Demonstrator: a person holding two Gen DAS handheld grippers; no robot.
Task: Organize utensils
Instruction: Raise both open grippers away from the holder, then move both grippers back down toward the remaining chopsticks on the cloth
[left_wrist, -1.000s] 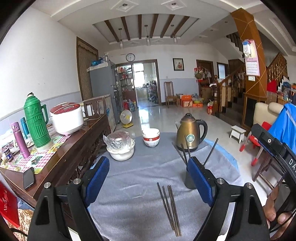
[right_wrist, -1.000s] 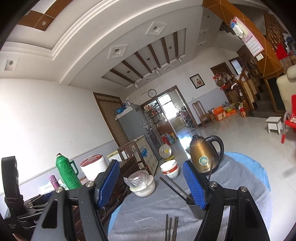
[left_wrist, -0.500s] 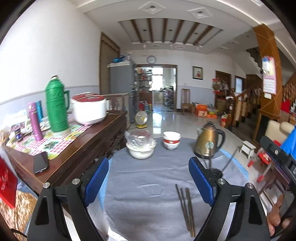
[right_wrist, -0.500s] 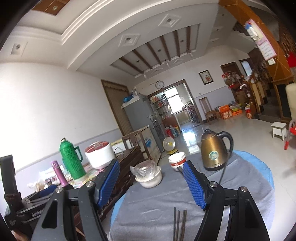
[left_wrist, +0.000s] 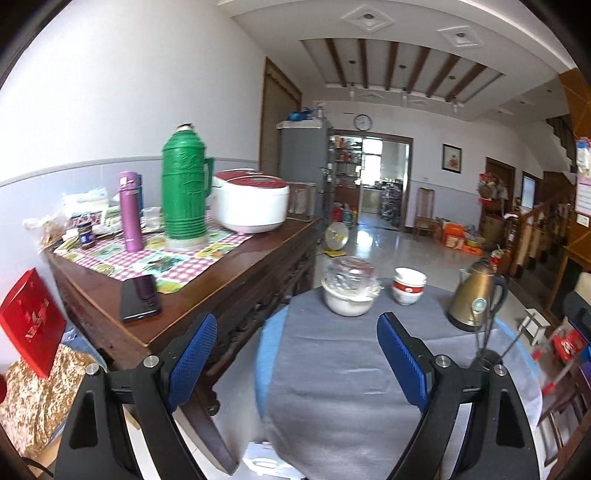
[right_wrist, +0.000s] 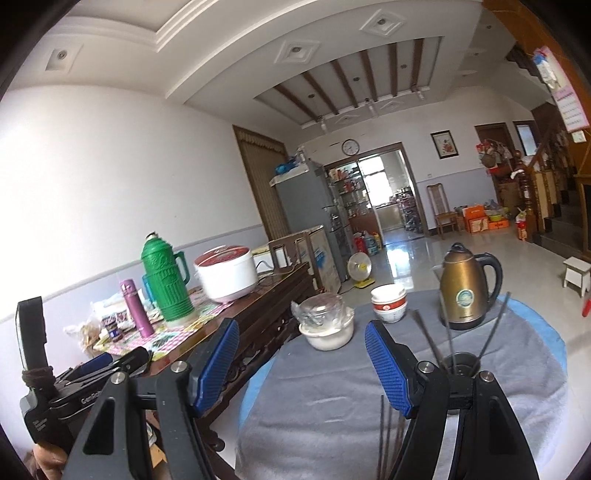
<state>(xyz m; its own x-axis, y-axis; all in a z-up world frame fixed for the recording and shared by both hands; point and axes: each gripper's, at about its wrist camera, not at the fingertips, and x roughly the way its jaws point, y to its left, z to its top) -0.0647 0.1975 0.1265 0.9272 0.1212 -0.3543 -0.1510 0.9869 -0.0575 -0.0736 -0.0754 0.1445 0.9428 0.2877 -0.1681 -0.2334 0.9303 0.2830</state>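
A dark round holder (right_wrist: 461, 363) stands on the grey cloth (right_wrist: 332, 398) of the round table, with three thin dark chopsticks leaning out of it. Loose dark chopsticks (right_wrist: 388, 435) lie flat on the cloth near the front edge, just below my right gripper (right_wrist: 301, 363), which is open and empty. In the left wrist view the holder (left_wrist: 489, 360) shows at the right behind a finger. My left gripper (left_wrist: 295, 362) is open and empty over the table's left edge; the loose chopsticks are out of that view.
On the table stand a white bowl with a clear lid (right_wrist: 327, 326), stacked red-and-white bowls (right_wrist: 388, 303) and a brass kettle (right_wrist: 464, 286). A wooden sideboard (left_wrist: 229, 288) at the left carries a green thermos (left_wrist: 184, 192), rice cooker (left_wrist: 255, 205), purple bottle and phone (left_wrist: 140, 297).
Both views have swung left, so the sideboard fills more of the frame. The loose chopsticks have slipped out of the left wrist view. Both grippers stay open and empty.
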